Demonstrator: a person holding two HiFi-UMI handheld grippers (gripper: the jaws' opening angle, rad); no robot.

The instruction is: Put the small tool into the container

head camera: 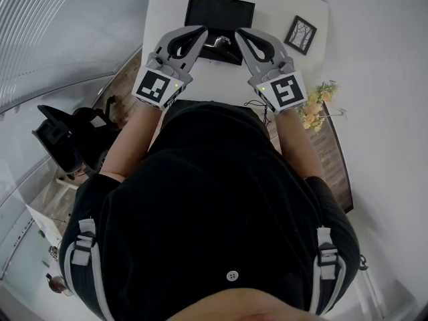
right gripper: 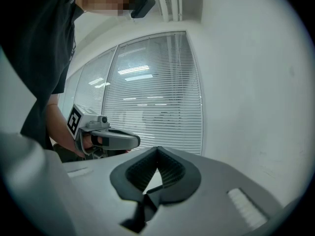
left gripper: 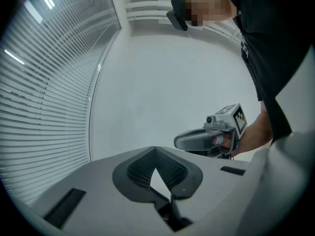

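Holding: you have a gripper in each hand, both raised above the white table point(head camera: 167, 19) and aimed toward the container point(head camera: 219, 11).
Left gripper point(head camera: 200, 31): its tip hangs over the container's near left corner; the claw is pressed together at the tips and pinches nothing.
Right gripper point(head camera: 240, 33): its tip hangs over the container's near right side, close beside the left one; its claw is also pressed together and empty.
Small tool point(head camera: 222, 43): a silvery piece lying at the container's near edge, between your two gripper tips and below them. From the head view you cannot tell whether it rests inside the container or just in front of it.
Container: a dark, flat rectangular tray at the far middle of the table.
Picture frame point(head camera: 301, 34): right of the container, well apart from it.
Flowers point(head camera: 317, 104): nearer to you than the container, off to its right.
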